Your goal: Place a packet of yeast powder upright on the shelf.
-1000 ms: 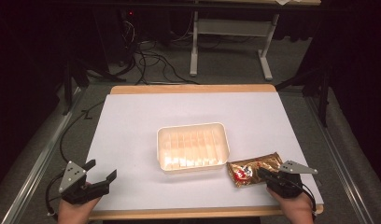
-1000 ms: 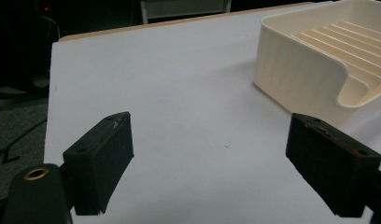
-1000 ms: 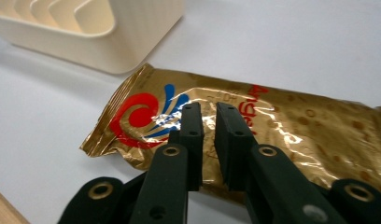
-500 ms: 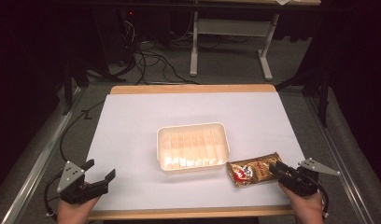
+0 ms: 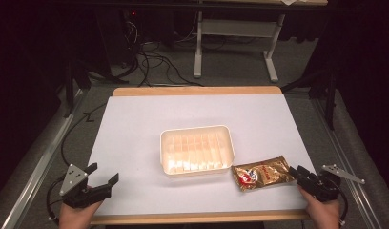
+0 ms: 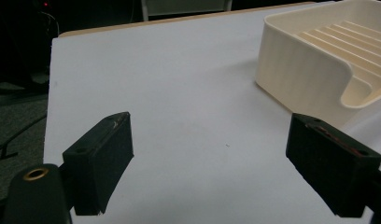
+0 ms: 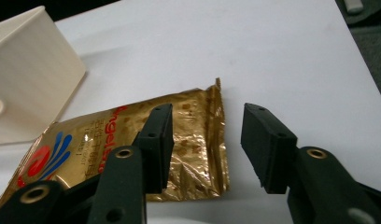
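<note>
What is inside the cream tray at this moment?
The cream tray holds nothing; only its ribbed floor shows. The gold snack packet lies flat on the white table cover beside it. The floor just behind the near wall is hidden.

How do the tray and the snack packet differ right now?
The tray is cream, rigid and ribbed inside; the packet is gold, crinkled foil lying flat. The tray sits mid-table, far from both grippers; the packet lies by the right gripper, whose jaws stand open. Both rest on the white table.
</note>
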